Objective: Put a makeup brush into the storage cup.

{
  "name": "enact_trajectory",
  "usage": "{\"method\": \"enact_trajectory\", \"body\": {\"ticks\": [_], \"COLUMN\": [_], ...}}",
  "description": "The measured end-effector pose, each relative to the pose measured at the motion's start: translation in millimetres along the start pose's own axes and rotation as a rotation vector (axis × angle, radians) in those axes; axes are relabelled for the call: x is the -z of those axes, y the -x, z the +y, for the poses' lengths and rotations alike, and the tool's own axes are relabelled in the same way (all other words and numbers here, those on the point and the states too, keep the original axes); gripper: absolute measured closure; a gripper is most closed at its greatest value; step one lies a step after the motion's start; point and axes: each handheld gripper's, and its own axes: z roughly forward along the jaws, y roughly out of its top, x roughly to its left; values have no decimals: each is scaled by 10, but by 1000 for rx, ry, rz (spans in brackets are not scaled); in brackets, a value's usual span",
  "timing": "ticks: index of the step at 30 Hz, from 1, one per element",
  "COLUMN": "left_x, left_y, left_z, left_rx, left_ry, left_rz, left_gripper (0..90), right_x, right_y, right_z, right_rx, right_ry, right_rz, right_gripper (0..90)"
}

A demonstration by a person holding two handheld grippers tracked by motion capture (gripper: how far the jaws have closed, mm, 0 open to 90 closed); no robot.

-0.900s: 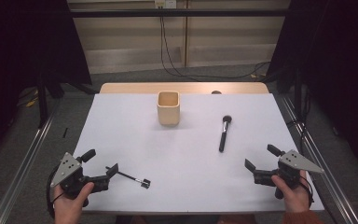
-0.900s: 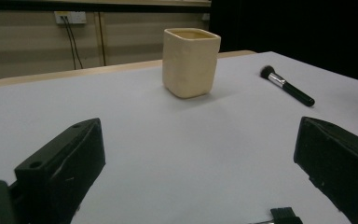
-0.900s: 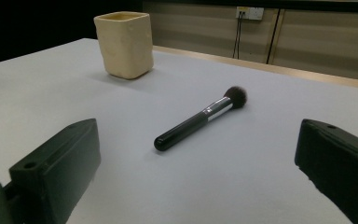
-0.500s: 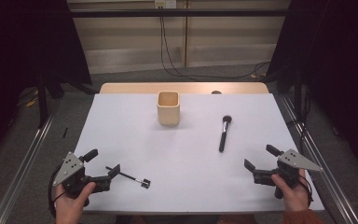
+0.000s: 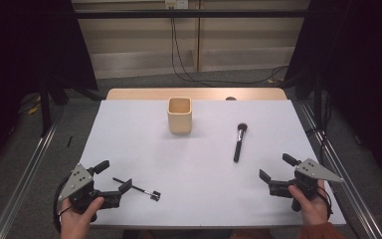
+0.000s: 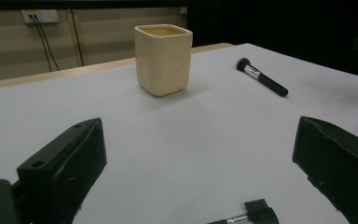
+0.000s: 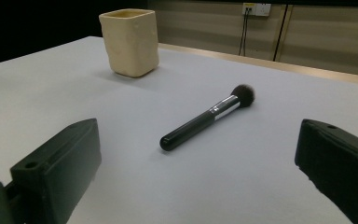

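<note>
A beige square cup (image 5: pixel 180 115) stands upright at the table's far middle, also in the left gripper view as cup (image 6: pixel 163 58) and the right gripper view as cup (image 7: pixel 130 42). A large black-handled makeup brush (image 5: pixel 238 142) lies flat right of it, its bristles pointing away. My right gripper (image 5: pixel 277 168) is open at the near right, the brush (image 7: pixel 207 116) lying ahead of its jaws. My left gripper (image 5: pixel 113 177) is open at the near left. A small thin brush (image 5: pixel 137 188) lies on the table by its jaws, its head (image 6: pixel 256 210) low between them, untouched.
The white table top (image 5: pixel 199 199) ends in a wooden strip at the back. Metal rails run along both sides of the table. Cables hang down the wall behind. A small dark object (image 5: pixel 231 98) sits at the back edge.
</note>
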Motion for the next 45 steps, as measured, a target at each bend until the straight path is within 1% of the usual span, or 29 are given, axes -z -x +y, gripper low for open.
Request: {"method": "enact_trajectory", "body": {"ticks": [1, 3, 7, 10, 13, 15, 18, 19, 22, 24, 26, 29, 30, 31, 32, 33, 34, 35, 36, 37, 39, 41, 42, 43, 44, 45], "left_x": [-14, -25, -60, -98, -127, -156, -217, -249, -315, -361, -405, -443, -470, -486, -494, -507, -523, -532, -541, -556, -575, -594, -594, -615, -631, -634], "left_y": [-7, -20, -30, -9, 22, 25, 11, 9, -2, -22, -45, -47, -58, -63, -64, -68, -77, -83, -89, -96, -101, -118, -118, -126, -133, -130], "left_z": [12, 26, 67, 113, 175, 206, 237, 254, 291, 323, 345, 358, 373, 381, 386, 395, 409, 416, 427, 439, 451, 465, 465, 468, 473, 477], "left_rx": [12, 18, 13, 14, 2, -14, -20, -37, -24, -20, 2, -1, -8, -15, -20, -33, -47, -50, -52, -65, -77, -93, -93, -97, -103, -111], "left_ry": [7, 14, 19, 24, 33, 34, 20, 5, 2, 1, 3, -4, -32, -44, -51, -60, -76, -79, -92, -111, -133, -185, -185, -216, -242, -248], "left_rz": [5, 9, 11, 9, -7, -15, -23, -30, -51, -55, -61, -60, -78, -90, -88, -85, -91, -95, -98, -100, -113, -128, -128, -140, -161, -162], "left_gripper": [27, 27, 27, 27, 27, 27, 27, 27, 24, 22, 16, 17, 17, 17, 18, 18, 18, 18, 19, 19, 21, 25, 25, 24, 24, 27], "right_x": [2, 7, 8, 3, 6, 7, 8, 9, 3, -1, 0, 1, 0, 0, 1, 1, 1, 0, -1, -2, -3, -5, -5, -10, -12, -12], "right_y": [1, -2, -2, -6, -7, -4, -1, -1, -1, 1, 2, 3, 2, 2, 3, 3, 3, 1, 0, -1, 0, 0, 0, -3, -4, -5], "right_z": [-1, -1, 0, 2, 3, 2, 1, 1, 0, 0, -2, -1, -1, -2, -2, -2, -2, -2, -2, -1, -2, -3, -3, -6, -6, -5], "right_rx": [5, 3, 3, 3, 1, -2, -1, 1, -3, -3, -3, -5, -8, -8, -7, -8, -8, -8, -8, -8, -6, -5, -5, 0, 1, 2], "right_ry": [1, 4, 5, 3, 5, 5, 4, 4, 2, 0, 0, 2, 2, 1, 1, 2, 2, 0, 1, 1, -1, -3, -3, -10, -10, -9], "right_rz": [2, 4, 5, 7, 7, 7, 6, 7, 7, 5, 8, 11, 10, 10, 11, 11, 11, 11, 11, 11, 13, 13, 13, 16, 17, 19], "right_gripper": [1, 1, 1, 1, 1, 1, 1, 1, 1, 1, 1, 1, 1, 1, 1, 1, 1, 1, 1, 1, 1, 1, 1, 1, 1, 1]}}
